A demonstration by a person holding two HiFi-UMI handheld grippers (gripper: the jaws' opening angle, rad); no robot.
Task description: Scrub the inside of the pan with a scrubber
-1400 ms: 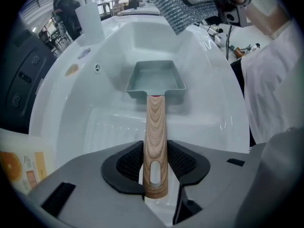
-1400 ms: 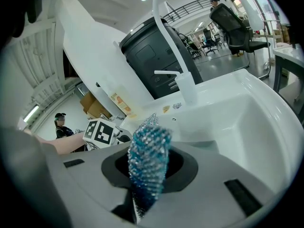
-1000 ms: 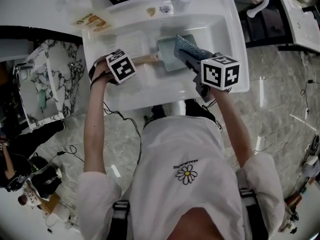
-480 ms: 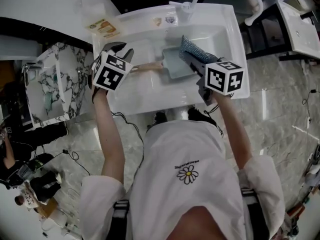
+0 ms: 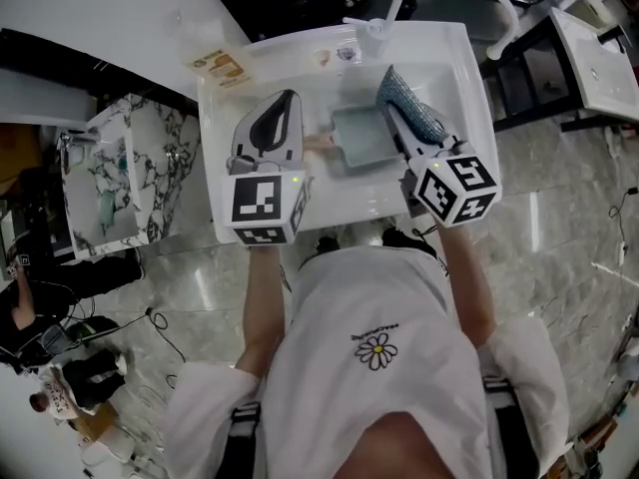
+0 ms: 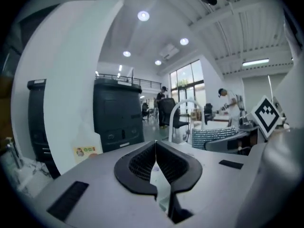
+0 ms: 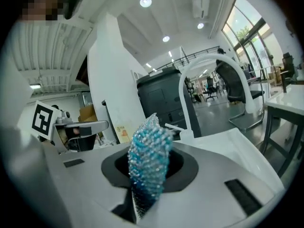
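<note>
Above sink (image 5: 212,148) | left tool (image 6: 155,146) just closed, empty | right tool (image 7: 150,171) gripping scrubber (image 7: 149,146)

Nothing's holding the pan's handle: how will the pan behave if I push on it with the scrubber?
The pan lies loose on the smooth white sink floor, so it will probably slide. Its handle sticks out one side, so an off-centre push likely swivels it. Shallow and flat, it seems unlikely to tip.

Bright ceiling spotlights (image 6: 143,15), fisheye warping, dark corners.
</note>
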